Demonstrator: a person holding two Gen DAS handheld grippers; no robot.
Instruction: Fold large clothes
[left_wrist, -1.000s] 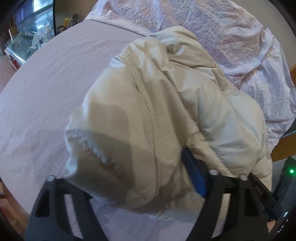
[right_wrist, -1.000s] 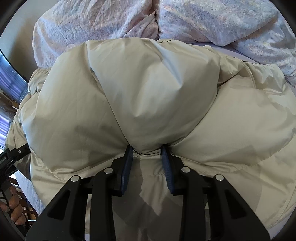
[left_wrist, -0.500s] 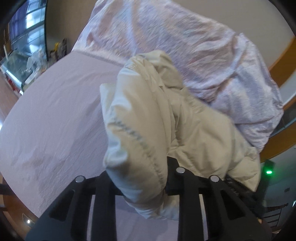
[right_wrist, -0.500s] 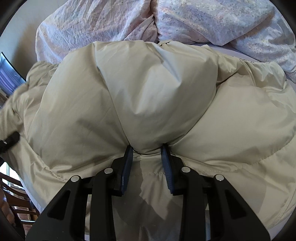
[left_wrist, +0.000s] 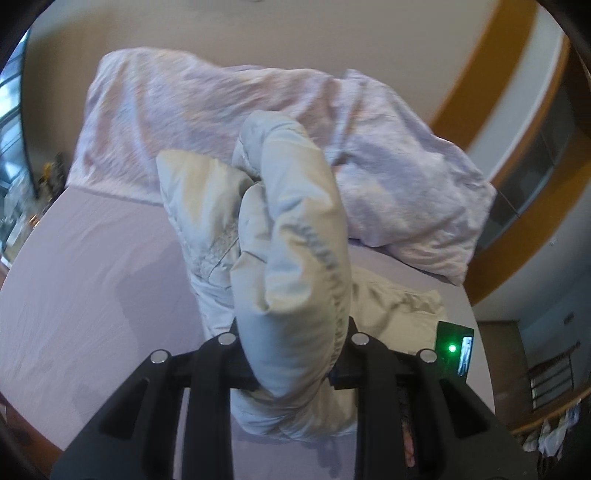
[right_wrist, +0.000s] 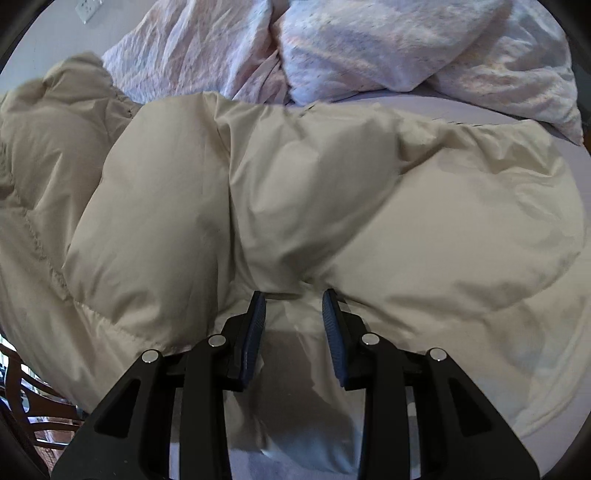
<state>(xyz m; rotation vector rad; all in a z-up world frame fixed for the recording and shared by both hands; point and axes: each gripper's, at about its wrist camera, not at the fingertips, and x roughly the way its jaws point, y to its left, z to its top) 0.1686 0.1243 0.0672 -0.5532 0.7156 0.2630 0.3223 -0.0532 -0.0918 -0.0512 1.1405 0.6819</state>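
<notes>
Both grippers, left (left_wrist: 291, 354) and right (right_wrist: 293, 314), pinch the puffer jacket (right_wrist: 295, 192).

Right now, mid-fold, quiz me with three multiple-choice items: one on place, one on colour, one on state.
1. The crumpled pale pink duvet lies:
A. beyond the jacket
B. under the gripper
C. on the floor

2. The puffy quilted jacket is:
A. navy
B. cream-beige
C. red

3. The left gripper is:
A. wide open, empty
B. shut on a jacket fold
C. holding a pillow

Key: 1 A, the duvet is heaped at the far end of the lilac bed sheet. 2 B, both views show the cream-beige shell. 3 B, a fold is bunched between its fingers.
</notes>
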